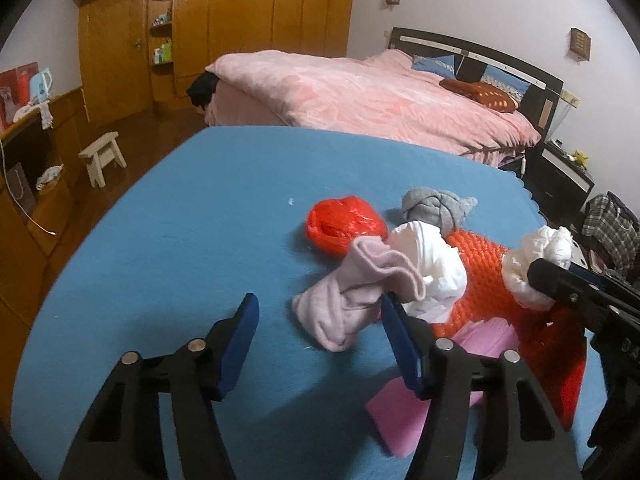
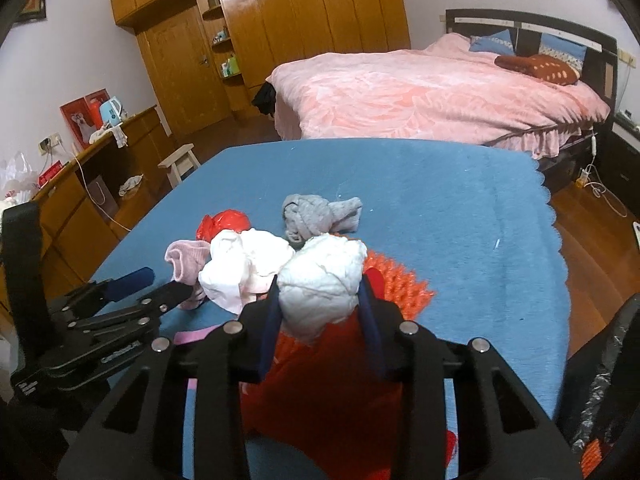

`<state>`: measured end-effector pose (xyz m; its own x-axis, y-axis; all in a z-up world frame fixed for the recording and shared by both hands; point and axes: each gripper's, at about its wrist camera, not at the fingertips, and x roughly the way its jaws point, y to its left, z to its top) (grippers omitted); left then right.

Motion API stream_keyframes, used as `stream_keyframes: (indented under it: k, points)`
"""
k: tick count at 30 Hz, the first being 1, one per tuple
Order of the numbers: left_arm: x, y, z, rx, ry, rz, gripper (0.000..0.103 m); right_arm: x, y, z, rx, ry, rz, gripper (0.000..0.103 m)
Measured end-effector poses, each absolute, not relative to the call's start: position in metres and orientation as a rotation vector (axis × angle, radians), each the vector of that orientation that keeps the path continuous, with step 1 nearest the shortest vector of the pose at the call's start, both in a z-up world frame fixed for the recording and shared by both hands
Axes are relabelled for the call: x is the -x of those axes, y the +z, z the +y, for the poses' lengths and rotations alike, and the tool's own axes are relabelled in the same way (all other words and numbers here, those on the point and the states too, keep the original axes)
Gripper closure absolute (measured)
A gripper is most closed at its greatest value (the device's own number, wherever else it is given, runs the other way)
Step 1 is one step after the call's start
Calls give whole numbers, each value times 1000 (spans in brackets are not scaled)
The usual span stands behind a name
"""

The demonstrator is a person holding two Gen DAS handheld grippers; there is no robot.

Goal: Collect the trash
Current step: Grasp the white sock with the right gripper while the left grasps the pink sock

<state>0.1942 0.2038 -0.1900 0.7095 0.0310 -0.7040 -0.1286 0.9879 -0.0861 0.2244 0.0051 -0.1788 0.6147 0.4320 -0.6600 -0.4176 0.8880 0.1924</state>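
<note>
Nearest the right wrist camera, the right gripper (image 2: 320, 312) has its blue pads pressed against both sides of a white crumpled wad (image 2: 322, 284), which it holds just above a red plastic bag (image 2: 320, 380) spread on the blue cloth (image 2: 440, 220).

At nine o'clock from that wad the left gripper (image 1: 318, 320) comes in low over the cloth with its jaws apart and nothing pinched; its right-hand pad (image 1: 400, 344) lies against the edge of a pale pink sock (image 1: 352, 296), while the other pad stands over bare cloth.

A pink foam sheet (image 1: 392, 412) lies under the left gripper at five o'clock (partly hidden by the finger).

Beyond the sock, at one o'clock, sits a second white crumpled bundle (image 1: 428, 264), touching the sock and resting on orange foam netting (image 1: 480, 264).

Further on, at eleven o'clock from the bundle, lies a crumpled red bag (image 1: 344, 220), and at twelve o'clock a knotted grey sock (image 1: 436, 204).

Past the cloth's far edge stands a bed with a pink quilt (image 1: 360, 92), and at ten o'clock a wooden wardrobe (image 1: 240, 12) and a small white stool (image 1: 102, 156).
</note>
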Motion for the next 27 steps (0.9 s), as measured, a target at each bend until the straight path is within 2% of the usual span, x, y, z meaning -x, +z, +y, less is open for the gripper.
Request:
stream_keyframes:
  k: [3,4,8,27]
  points:
    - [-202,-195,200,141,64,803,49,-224,-178,2,-22,490,768,68]
    - [-202,-196,198,146,54,810,56,-223,-177,1,-25,491,767,68]
    - [-202,-196,196,159,45,815,60,-221,-172,-1,-31,499,762,68]
    - [-149,-135,189,116,104,690,62,-179,-140,-17,-31,549,700,67]
